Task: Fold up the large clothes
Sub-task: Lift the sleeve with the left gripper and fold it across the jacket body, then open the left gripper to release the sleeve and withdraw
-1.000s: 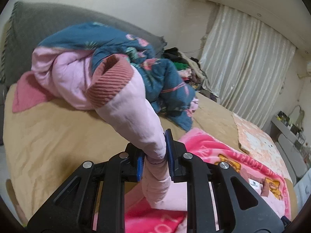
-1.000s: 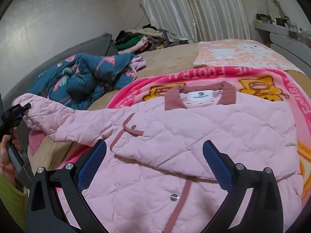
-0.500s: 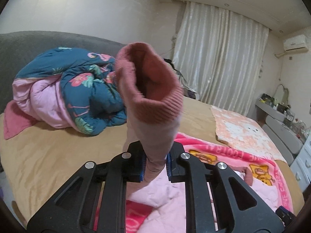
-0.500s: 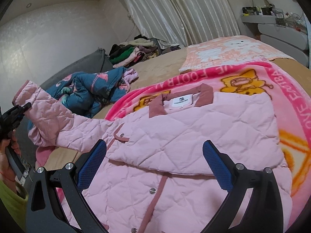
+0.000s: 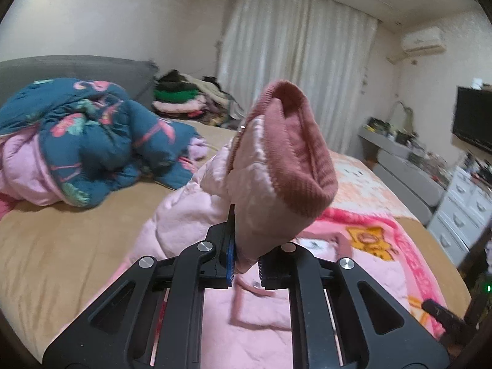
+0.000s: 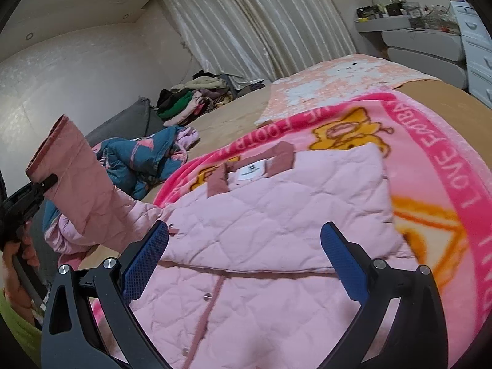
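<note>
Bedroom: pale walls (image 5: 107, 15), closed cream curtains (image 5: 295, 49), tan-sheeted bed (image 5: 61, 246), grey headboard (image 5: 77, 67), wall air conditioner (image 5: 422, 40), black television (image 5: 472, 118).

Pink quilted cloth jacket (image 6: 276, 215), matt, dusty-rose ribbed knit cuff (image 5: 301, 166); fuzzy pink fleece blanket (image 6: 430, 160); blue textured rubbery gripper pads (image 6: 344, 261).

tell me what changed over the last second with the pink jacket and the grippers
The left gripper, shut on the sleeve, has carried it from stretched out sideways up and in toward the jacket body; its cuff now stands upright. The right gripper stayed open and empty above the jacket; the pink blanket and the blue quilt lie unchanged.
</note>
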### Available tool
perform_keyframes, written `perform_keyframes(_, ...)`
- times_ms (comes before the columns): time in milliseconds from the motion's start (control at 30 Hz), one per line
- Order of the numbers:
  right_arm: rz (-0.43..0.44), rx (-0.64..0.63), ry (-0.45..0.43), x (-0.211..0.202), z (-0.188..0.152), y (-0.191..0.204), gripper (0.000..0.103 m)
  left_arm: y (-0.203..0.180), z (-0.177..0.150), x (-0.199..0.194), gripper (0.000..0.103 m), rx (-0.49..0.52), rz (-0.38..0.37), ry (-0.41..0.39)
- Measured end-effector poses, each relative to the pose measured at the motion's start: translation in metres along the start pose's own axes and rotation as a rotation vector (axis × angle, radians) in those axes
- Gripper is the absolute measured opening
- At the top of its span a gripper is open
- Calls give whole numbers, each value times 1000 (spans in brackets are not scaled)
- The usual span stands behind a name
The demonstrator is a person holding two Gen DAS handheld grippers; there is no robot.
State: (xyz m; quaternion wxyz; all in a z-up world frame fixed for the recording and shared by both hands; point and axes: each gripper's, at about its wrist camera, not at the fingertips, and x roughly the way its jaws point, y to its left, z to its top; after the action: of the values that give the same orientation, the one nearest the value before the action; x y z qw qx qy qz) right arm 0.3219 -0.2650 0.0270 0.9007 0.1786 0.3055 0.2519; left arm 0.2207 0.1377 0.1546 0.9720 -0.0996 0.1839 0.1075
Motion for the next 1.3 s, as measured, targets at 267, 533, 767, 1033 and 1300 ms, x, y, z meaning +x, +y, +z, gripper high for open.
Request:
perform_keyframes(267,-40,20,-6,-17,1,-24,99,-43,-28,22,5,64,-80,73)
perform_keyframes(533,-75,44,-27,-32,2,-41,99,-95,-69,38,5,175,-142,173)
perform_keyframes(767,-117,65,-18,-39,-2,-59,99,-137,-116,49,5,307,-189,252)
perform_keyframes(1033,-141,82,-2,-42,-9,-71,99,-164,-164,61,9,358,-231,355)
perform_keyframes(1300,-128,82,22,-38,-12,-65,99,-170,-188,65,23,369,-243,416)
